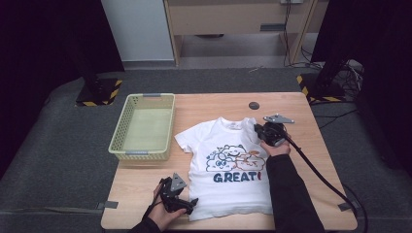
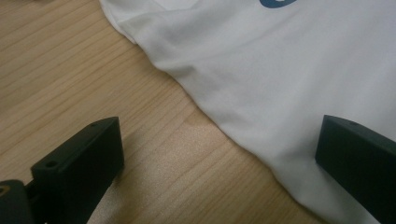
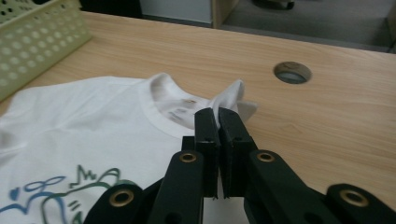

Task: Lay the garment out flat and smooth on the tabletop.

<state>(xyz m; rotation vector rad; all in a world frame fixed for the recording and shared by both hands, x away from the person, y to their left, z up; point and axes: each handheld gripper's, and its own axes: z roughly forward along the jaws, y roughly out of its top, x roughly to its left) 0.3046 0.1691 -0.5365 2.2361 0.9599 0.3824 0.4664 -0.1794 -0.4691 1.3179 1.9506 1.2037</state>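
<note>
From the high view, the white T-shirt point(image 1: 228, 165) lies face up on the wooden tabletop point(image 1: 301, 184), its hem toward the near edge and its collar toward the far edge. A pale green perforated plastic basket point(image 1: 143, 127) sits near the far left corner. My left gripper point(image 1: 183, 204) rests by the shirt's near left hem corner; my right gripper point(image 1: 267, 132) is at the right shoulder.

In the left gripper view, my jaws stand spread, one over bare wood grain, the other over the cloth's edge point(image 2: 261, 84), nothing caught between them.

In the right gripper view, my jaws are pressed together, pinching a peak of fabric point(image 3: 231, 98) beside the ribbed collar point(image 3: 154, 109). The cotton looks light, limp and unbreakable; I judge seams and corners the surest holds.
</note>
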